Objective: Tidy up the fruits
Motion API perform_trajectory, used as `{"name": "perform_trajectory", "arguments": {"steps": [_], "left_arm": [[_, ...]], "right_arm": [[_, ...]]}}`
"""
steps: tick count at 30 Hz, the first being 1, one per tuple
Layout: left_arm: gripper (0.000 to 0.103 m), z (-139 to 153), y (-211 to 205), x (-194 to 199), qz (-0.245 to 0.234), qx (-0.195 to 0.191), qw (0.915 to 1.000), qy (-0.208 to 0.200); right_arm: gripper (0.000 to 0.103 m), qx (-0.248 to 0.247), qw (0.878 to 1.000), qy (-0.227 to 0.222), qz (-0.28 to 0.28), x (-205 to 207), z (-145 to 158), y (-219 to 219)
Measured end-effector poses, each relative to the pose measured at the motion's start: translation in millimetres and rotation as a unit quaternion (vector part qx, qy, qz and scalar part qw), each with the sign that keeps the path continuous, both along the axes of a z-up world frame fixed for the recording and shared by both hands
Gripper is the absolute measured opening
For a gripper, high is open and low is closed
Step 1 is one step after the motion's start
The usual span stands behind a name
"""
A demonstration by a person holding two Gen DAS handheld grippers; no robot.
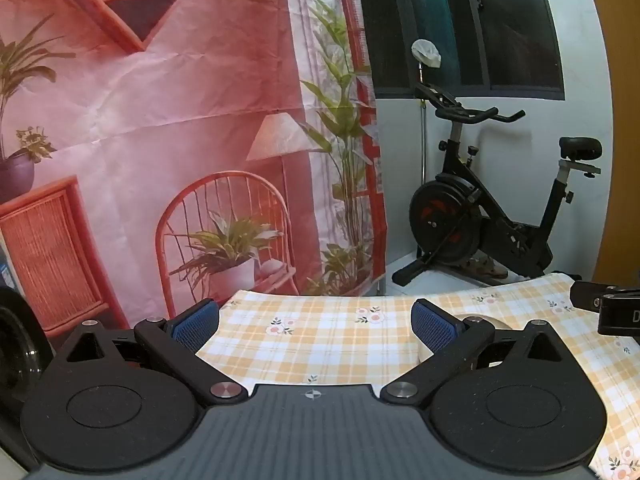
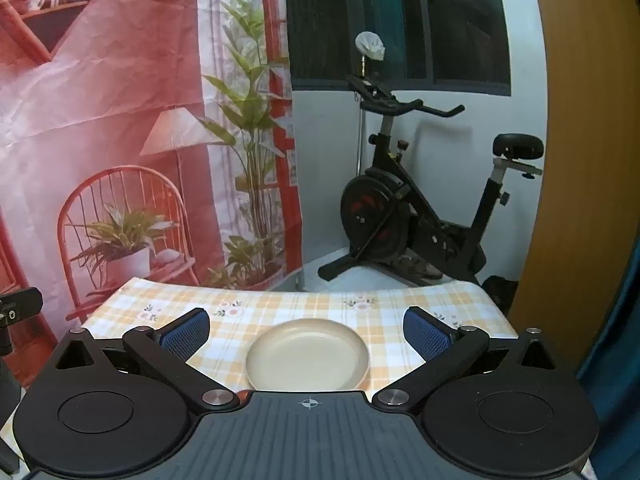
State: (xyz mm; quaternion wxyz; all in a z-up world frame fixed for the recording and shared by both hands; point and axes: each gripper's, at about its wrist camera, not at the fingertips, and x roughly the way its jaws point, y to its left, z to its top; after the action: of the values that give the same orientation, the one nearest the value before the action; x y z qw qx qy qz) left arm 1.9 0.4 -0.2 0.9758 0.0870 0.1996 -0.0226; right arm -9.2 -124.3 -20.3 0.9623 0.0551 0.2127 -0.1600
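Note:
A cream round plate (image 2: pixel 307 354) lies on the yellow checked tablecloth (image 2: pixel 320 304), right in front of my right gripper (image 2: pixel 306 334), whose blue-padded jaws stand wide open over it with nothing gripped. In the left wrist view only a sliver of the plate (image 1: pixel 486 320) shows behind the right finger. My left gripper (image 1: pixel 315 324) is open above bare cloth (image 1: pixel 320 336) with nothing between its pads. No fruit shows in either view. The other gripper's black body (image 1: pixel 612 308) pokes in at the right edge.
The table's far edge (image 2: pixel 304 290) runs close behind the plate. Beyond it hang a printed pink backdrop (image 1: pixel 160 120) and stands a black exercise bike (image 2: pixel 420 208) by a dark window. A wooden panel (image 2: pixel 592 160) rises at the right.

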Motion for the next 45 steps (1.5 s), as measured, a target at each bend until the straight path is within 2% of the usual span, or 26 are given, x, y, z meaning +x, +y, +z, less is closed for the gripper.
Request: {"name": "perform_trajectory", "arguments": {"steps": [1, 10, 18, 45], "left_arm": [[0.103, 0, 1, -2, 0.004, -0.003, 0.9999, -0.015], [0.103, 2, 2, -1, 0.004, -0.001, 0.9999, -0.017], [0.103, 2, -3, -7, 0.005, 0.007, 0.9997, -0.024], [0.103, 4, -3, -6, 0.005, 0.004, 0.9996, -0.027]], "right_arm": [[0.103, 0.001, 1.0, 0.002, -0.001, 2, -1, -1], [0.103, -0.006, 1.0, -0.017, 0.001, 5, 10, 2], [0.103, -0.003, 1.0, -0.031, 0.001, -3, 2, 2], [0.103, -0.002, 1.0, -0.03, -0.001, -4, 7, 0]]}}
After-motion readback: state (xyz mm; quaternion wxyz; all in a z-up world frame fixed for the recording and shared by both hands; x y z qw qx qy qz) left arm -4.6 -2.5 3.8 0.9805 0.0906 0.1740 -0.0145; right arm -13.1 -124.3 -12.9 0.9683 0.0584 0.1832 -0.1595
